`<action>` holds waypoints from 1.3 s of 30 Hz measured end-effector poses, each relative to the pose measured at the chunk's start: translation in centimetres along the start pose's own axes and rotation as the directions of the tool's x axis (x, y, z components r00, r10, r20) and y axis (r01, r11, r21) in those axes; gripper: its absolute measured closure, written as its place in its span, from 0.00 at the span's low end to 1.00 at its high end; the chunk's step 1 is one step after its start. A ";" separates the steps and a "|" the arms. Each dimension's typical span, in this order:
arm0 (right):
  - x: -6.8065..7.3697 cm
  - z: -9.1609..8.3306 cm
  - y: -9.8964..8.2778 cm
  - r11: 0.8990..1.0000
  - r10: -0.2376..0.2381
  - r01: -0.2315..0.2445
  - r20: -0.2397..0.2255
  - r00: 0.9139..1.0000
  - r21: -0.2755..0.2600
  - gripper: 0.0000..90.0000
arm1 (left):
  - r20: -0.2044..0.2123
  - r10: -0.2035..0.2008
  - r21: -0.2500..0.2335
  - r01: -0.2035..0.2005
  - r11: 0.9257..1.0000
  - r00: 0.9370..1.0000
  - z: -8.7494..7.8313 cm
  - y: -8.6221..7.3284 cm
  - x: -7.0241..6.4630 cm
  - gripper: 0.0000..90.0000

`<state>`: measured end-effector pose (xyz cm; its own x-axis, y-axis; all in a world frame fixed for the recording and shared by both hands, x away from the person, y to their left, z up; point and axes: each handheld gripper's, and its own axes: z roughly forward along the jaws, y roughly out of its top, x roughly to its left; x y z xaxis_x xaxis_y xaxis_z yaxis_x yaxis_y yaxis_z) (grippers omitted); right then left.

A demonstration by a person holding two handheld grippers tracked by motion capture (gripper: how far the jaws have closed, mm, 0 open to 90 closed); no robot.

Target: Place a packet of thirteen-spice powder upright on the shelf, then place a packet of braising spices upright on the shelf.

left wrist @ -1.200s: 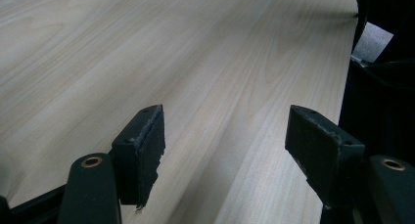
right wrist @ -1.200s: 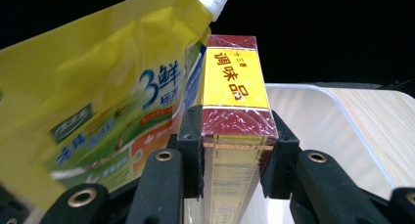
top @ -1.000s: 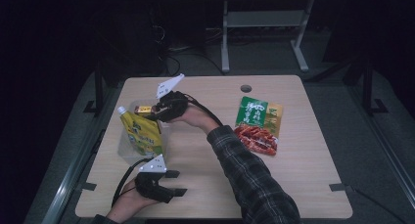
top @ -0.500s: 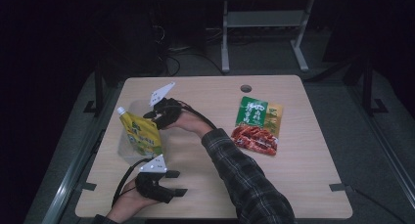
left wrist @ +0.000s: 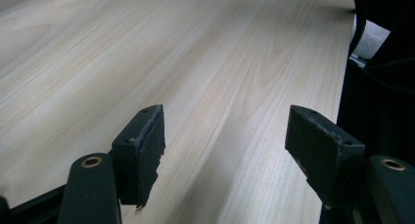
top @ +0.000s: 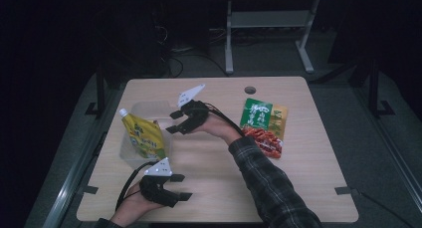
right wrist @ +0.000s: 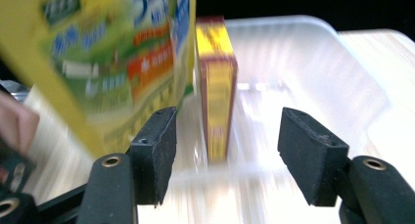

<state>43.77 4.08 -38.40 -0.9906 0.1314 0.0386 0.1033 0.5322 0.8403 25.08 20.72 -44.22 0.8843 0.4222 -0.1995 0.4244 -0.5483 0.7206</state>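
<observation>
The yellow spouted drink pouch (top: 144,137) leans inside the clear plastic bin (top: 149,108) at the table's left, beside a small yellow-and-red box (right wrist: 218,82). My right gripper (top: 175,122) has just been opening its jaws, nothing between them, and has drawn back since a second ago, so I judge the pouch delivered. My left gripper (top: 181,187) rests on the wooden table (top: 298,188), jaws apart and empty.

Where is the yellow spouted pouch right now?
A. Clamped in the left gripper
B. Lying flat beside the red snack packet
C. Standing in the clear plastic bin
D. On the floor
C: the yellow spouted pouch stands in the clear plastic bin, next to a small yellow box.
</observation>
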 end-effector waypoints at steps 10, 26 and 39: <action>-0.5 -5.4 -5.0 0.995 0.088 -0.093 0.118 0.989 0.038 0.58 | -0.006 0.001 0.003 -0.001 1.000 1.000 0.3 0.1 0.0 0.34; -6.9 -14.4 -14.5 0.935 0.320 -0.355 0.456 0.831 -0.009 1.00 | -0.024 0.018 0.013 -0.018 1.000 1.000 0.3 0.2 0.1 0.34; -10.6 -15.6 -19.7 0.848 0.433 -0.526 0.662 0.611 -0.069 1.00 | -0.025 0.025 0.017 -0.025 1.000 0.999 0.3 0.3 0.1 0.34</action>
<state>50.88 -20.86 -46.90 -0.5014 0.8647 0.0292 0.6021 0.3245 0.7295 25.39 20.39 -44.29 0.8896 0.4261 -0.1646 0.4055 -0.5705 0.7142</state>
